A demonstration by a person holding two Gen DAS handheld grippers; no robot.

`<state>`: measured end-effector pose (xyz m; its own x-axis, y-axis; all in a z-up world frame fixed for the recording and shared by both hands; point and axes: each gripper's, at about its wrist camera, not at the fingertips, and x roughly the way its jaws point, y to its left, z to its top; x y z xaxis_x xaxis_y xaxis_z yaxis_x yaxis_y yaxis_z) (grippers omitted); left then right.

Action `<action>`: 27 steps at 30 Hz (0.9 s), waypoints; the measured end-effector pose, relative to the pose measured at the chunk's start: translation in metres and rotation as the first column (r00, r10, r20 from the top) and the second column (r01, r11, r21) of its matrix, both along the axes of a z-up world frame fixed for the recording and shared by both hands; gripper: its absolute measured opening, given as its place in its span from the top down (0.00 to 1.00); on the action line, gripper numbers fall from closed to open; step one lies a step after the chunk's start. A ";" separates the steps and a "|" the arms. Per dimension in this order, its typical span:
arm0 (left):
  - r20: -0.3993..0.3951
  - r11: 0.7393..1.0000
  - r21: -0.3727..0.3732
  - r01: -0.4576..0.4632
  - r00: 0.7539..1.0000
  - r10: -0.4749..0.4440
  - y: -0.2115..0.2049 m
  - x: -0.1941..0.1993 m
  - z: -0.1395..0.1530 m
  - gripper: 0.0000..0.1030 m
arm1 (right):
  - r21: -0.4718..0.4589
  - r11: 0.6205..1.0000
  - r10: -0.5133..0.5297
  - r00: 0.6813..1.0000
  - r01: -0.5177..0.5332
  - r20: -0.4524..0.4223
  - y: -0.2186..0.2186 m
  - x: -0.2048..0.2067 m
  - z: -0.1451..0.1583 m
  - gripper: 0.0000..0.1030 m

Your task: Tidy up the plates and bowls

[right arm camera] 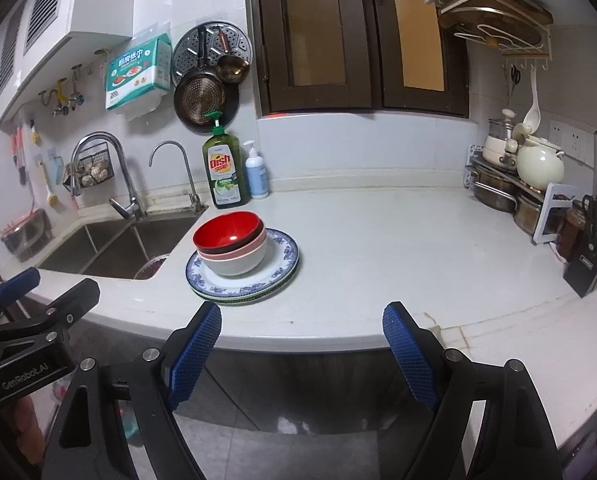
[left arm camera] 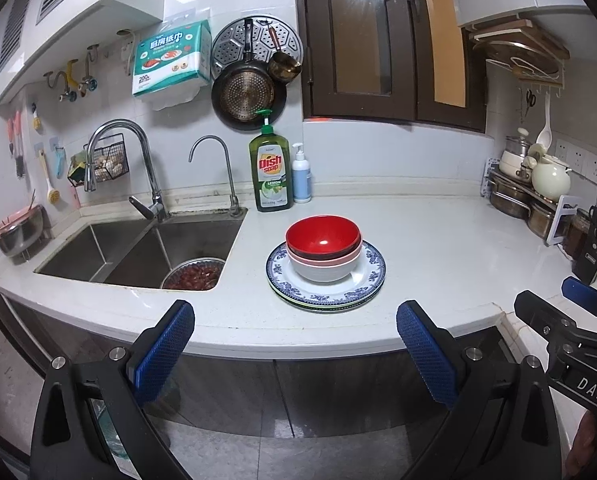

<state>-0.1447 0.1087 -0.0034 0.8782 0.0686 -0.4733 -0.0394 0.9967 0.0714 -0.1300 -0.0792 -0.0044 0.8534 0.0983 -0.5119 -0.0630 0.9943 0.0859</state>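
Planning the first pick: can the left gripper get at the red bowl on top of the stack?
Probably yes. The left gripper is open and empty, and bare white countertop lies between it and the glossy red bowl, topmost and uncovered.

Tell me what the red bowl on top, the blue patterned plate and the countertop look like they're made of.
Red bowl: probably lacquered plastic or melamine; glossy red inside with a sharp highlight, dark outside.
Blue patterned plate: likely glazed ceramic or porcelain; shiny white with a printed blue floral rim, though melamine is possible.
Countertop: pale polished stone or quartz composite, faintly speckled, softly reflective.
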 end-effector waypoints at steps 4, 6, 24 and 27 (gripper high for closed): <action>0.007 1.000 0.002 0.013 1.000 -0.013 -0.002 -0.002 0.002 0.00 | 0.000 1.000 -0.011 1.000 0.011 0.007 -0.001 -0.005 0.002 0.19; 0.010 1.000 0.001 0.015 1.000 -0.015 -0.002 -0.002 0.003 0.00 | 0.000 1.000 -0.016 1.000 0.016 0.011 -0.002 -0.006 0.003 0.19; 0.006 1.000 -0.002 0.001 1.000 -0.001 -0.004 -0.003 0.001 0.00 | -0.005 1.000 -0.020 1.000 0.020 0.019 -0.003 -0.011 0.005 0.19; 0.007 1.000 -0.009 -0.003 1.000 0.003 -0.003 -0.003 0.002 0.00 | -0.008 1.000 -0.015 1.000 0.015 0.019 -0.004 -0.011 0.005 0.19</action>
<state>-0.1478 0.1053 -0.0012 0.8813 0.0670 -0.4679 -0.0426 0.9971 0.0626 -0.1414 -0.0828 0.0009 0.8644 0.0816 -0.4962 -0.0498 0.9958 0.0771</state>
